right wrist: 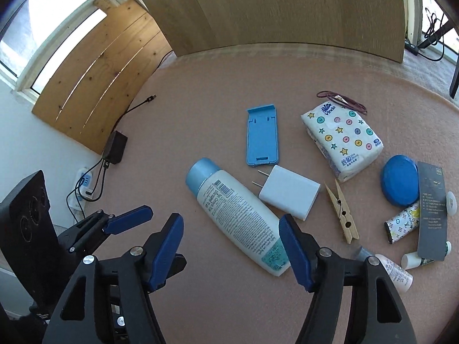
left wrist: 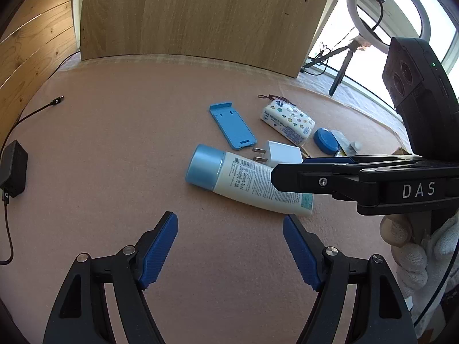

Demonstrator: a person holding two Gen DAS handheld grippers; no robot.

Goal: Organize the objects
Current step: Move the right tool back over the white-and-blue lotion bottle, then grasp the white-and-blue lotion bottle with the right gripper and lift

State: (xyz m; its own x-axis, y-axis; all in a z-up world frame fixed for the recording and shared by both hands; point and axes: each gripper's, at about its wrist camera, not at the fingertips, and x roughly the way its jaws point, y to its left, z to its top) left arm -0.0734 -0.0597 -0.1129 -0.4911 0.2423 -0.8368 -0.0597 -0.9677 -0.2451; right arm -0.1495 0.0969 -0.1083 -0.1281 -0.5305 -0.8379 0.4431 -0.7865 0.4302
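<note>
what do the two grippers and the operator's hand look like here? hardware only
Both grippers, left gripper and right gripper, match: black linkage arms with silver pivot bolts and ribbed blue pads. The right one's body, in the left view, carries white "DAS" lettering and a black camera block with a green LED. The hand wears a white knit glove.

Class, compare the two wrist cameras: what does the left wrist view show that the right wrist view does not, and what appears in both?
Only the left wrist view shows the ring light and a gloved hand.

Only the right wrist view shows the wooden clothespin, largely hidden in the left view, and the grey card.

Both show the lotion tube, white charger plug, blue phone stand and tissue pack on the pink tabletop.
</note>
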